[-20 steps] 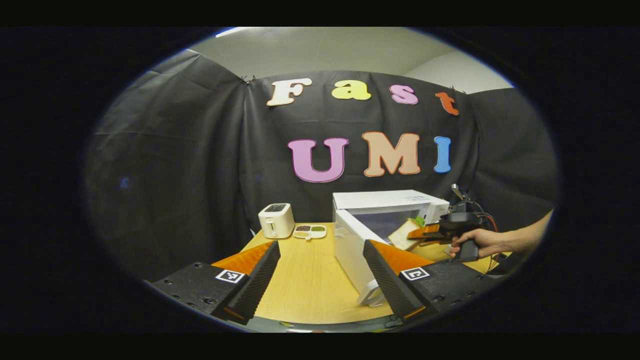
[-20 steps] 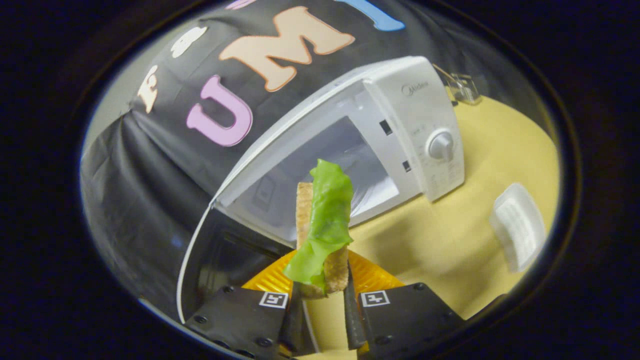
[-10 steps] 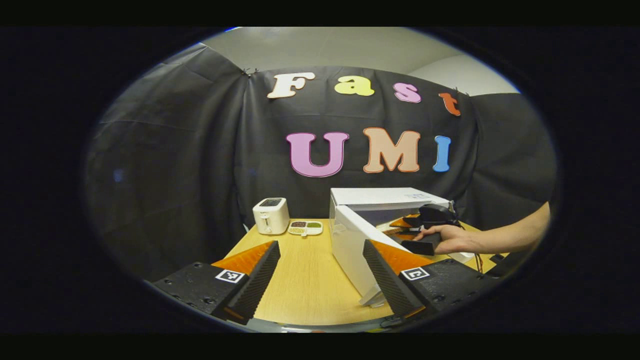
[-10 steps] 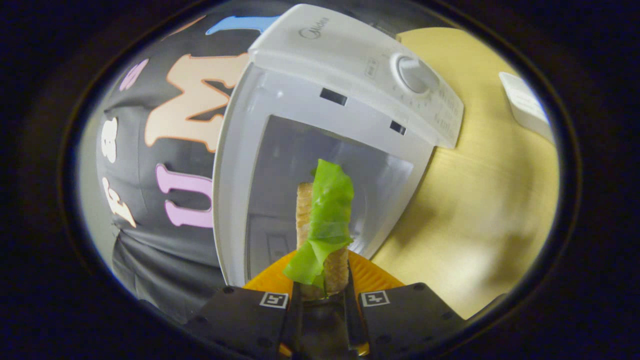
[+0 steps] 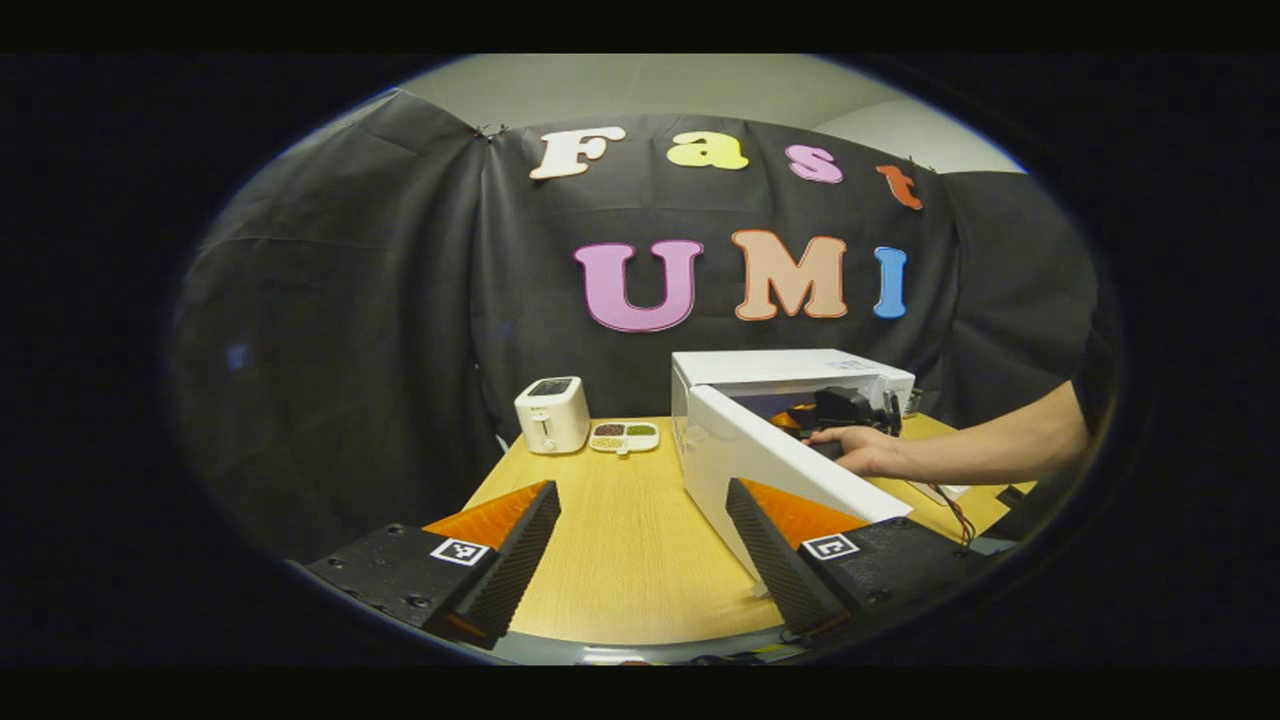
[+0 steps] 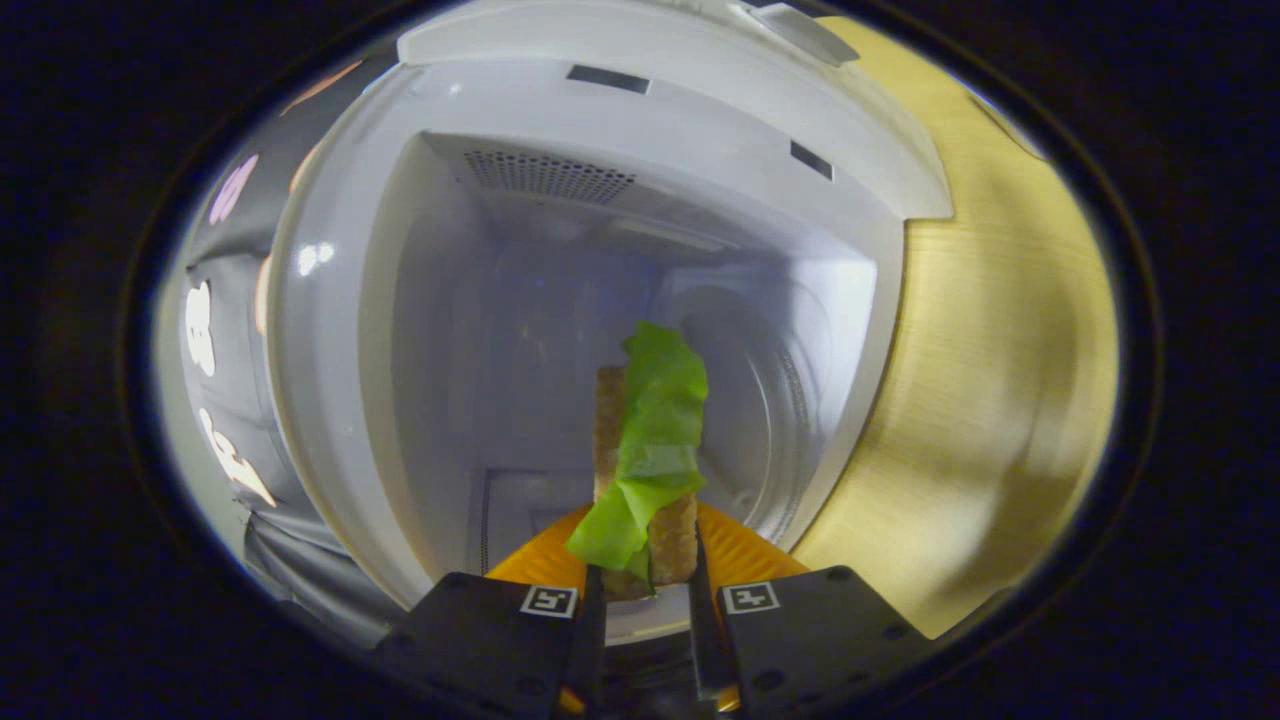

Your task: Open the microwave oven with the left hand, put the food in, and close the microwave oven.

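The right gripper (image 6: 645,610) has its fingers clamped on the sandwich (image 6: 648,470), toasted bread with floppy green lettuce, right at the open white microwave (image 6: 640,200). The left gripper (image 5: 640,560) sits with fingers spread wide over the tabletop (image 5: 620,540).

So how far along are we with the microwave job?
Done: the microwave door stands open. In hand: the right tool is shut on the toast with lettuce and points into the microwave cavity; the food is not set down. The left tool is open. Left: release the food, withdraw, close the door.
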{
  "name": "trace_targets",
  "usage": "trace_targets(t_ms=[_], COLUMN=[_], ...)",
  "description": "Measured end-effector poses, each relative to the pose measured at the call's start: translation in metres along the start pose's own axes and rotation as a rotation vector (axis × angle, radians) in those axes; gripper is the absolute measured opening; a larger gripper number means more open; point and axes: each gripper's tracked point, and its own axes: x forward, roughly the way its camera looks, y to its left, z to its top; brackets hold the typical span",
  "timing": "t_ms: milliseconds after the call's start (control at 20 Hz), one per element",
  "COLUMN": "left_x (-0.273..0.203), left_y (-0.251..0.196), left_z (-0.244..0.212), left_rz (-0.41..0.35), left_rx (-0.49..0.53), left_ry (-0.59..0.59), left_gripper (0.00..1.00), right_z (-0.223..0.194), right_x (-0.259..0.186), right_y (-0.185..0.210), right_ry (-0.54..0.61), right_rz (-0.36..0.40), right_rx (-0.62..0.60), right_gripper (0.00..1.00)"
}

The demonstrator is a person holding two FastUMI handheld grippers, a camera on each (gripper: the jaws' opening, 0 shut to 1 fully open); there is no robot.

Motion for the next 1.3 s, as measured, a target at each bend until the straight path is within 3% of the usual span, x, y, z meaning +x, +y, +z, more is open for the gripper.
trace_targets(t_ms=[50, 100, 250, 300, 350, 400, 450, 550, 600, 650, 700, 800, 850, 900, 1000, 1150, 1200, 1300], left_x=[0.000, 0.001, 0.004, 0.004, 0.004, 0.004, 0.004, 0.005, 0.006, 0.006, 0.006, 0.006, 0.006, 0.006, 0.006, 0.005, 0.005, 0.004], left_y=[0.001, 0.002, 0.005, 0.005, 0.005, 0.006, 0.006, 0.006, 0.007, 0.007, 0.006, 0.006, 0.007, 0.007, 0.007, 0.006, 0.006, 0.005], left_z=[-0.002, -0.004, -0.007, -0.009, -0.009, -0.009, -0.009, -0.013, -0.015, -0.015, -0.015, -0.016, -0.017, -0.017, -0.016, -0.016, -0.016, -0.015], left_rz=[0.003, 0.006, 0.016, 0.018, 0.018, 0.018, 0.017, 0.017, 0.018, 0.016, 0.012, 0.002, 0.003, 0.004, 0.005, 0.003, 0.002, -0.002], left_rx=[0.000, -0.001, -0.004, -0.001, 0.003, 0.009, 0.016, 0.032, 0.036, 0.040, 0.041, 0.043, 0.044, 0.044, 0.045, 0.050, 0.050, 0.046], left_ry=[0.006, 0.010, 0.018, 0.022, 0.025, 0.023, 0.022, 0.030, 0.036, 0.040, 0.040, 0.041, 0.042, 0.042, 0.040, 0.035, 0.034, 0.029], left_gripper=[0.98, 0.98, 1.00, 1.00, 1.00, 0.98, 1.00, 0.98, 0.98, 0.98, 0.98, 0.98, 0.98, 0.98, 0.98, 0.98, 0.98, 0.98], right_z=[0.000, 0.000, 0.002, 0.002, 0.002, 0.001, 0.000, -0.001, -0.001, -0.002, -0.003, -0.007, -0.009, -0.011, -0.010, -0.012, -0.011, -0.011], right_x=[0.004, 0.009, 0.022, 0.026, 0.029, 0.032, 0.033, 0.034, 0.035, 0.035, 0.037, 0.037, 0.033, 0.032, 0.028, 0.019, 0.016, 0.008], right_y=[0.002, 0.002, -0.001, -0.002, -0.002, -0.002, -0.001, -0.002, -0.002, -0.003, -0.003, -0.005, -0.006, -0.004, -0.002, -0.006, -0.007, -0.009], right_ry=[-0.005, -0.009, -0.028, -0.035, -0.040, -0.033, -0.025, -0.012, -0.010, -0.006, 0.003, 0.034, 0.046, 0.057, 0.055, 0.062, 0.057, 0.057], right_rz=[0.000, -0.001, -0.019, -0.020, -0.022, -0.025, -0.026, -0.035, -0.038, -0.043, -0.049, -0.068, -0.077, -0.075, -0.080, -0.119, -0.127, -0.150], right_rx=[0.009, 0.018, 0.036, 0.041, 0.046, 0.055, 0.066, 0.072, 0.079, 0.090, 0.105, 0.133, 0.141, 0.144, 0.129, 0.102, 0.095, 0.069], right_gripper=[0.31, 0.38, 0.38, 0.31, 0.38, 0.38, 0.31, 0.31, 0.45, 0.31, 0.31, 0.41, 0.35, 0.36, 0.70, 0.74, 0.84, 0.84])
